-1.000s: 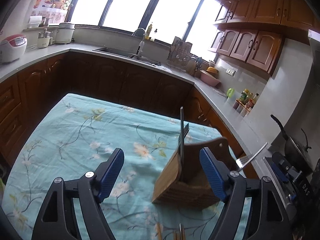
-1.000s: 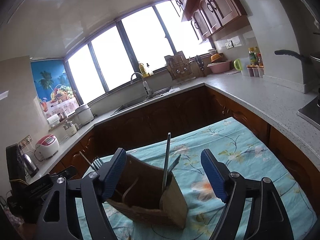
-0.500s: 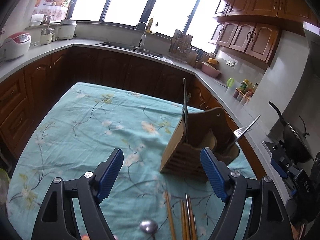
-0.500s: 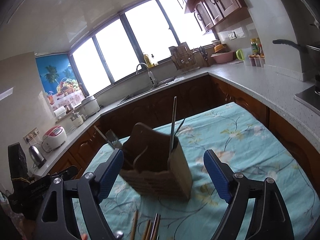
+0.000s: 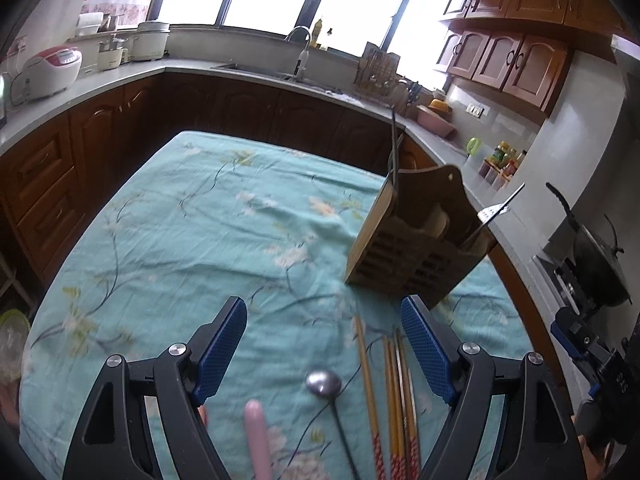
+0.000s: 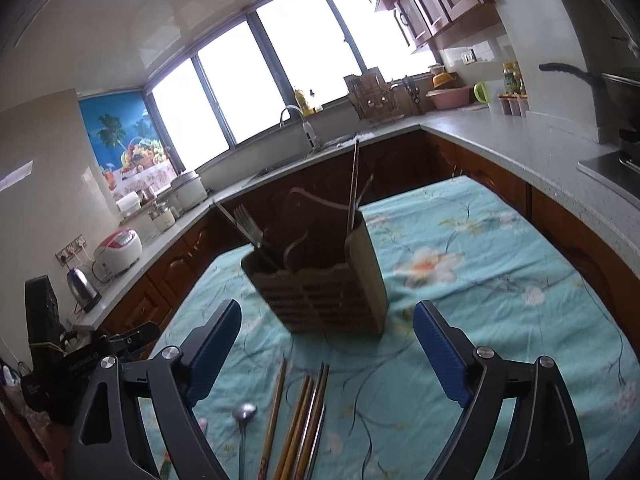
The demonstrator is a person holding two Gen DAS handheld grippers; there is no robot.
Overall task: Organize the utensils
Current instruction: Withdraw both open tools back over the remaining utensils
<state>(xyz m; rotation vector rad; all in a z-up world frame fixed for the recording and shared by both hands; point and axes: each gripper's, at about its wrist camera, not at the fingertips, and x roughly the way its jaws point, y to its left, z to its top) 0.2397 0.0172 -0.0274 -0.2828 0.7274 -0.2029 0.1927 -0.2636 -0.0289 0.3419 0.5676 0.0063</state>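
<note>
A wooden utensil holder (image 5: 416,248) (image 6: 324,280) stands on the floral tablecloth, with a fork (image 6: 248,220) and a tall dark utensil (image 6: 353,184) sticking out of it. Near me on the cloth lie several chopsticks (image 5: 394,400) (image 6: 300,420), a metal spoon (image 5: 324,384) (image 6: 244,414) and a pink handle (image 5: 256,436). My left gripper (image 5: 324,320) is open above the spoon and chopsticks, holding nothing. My right gripper (image 6: 328,320) hovers short of the holder, its jaws opening, nothing between them.
The table's teal cloth (image 5: 180,240) reaches dark wooden cabinets and a grey counter (image 6: 500,140) on three sides. A rice cooker (image 5: 48,72), a sink tap (image 5: 300,52), a pink bowl (image 5: 436,124) and a black pan (image 5: 592,256) stand on the counter.
Both grippers have drawn back from the holder, so it looks smaller and farther. The chopsticks, spoon and pink handle have come into view. The right jaws have widened.
</note>
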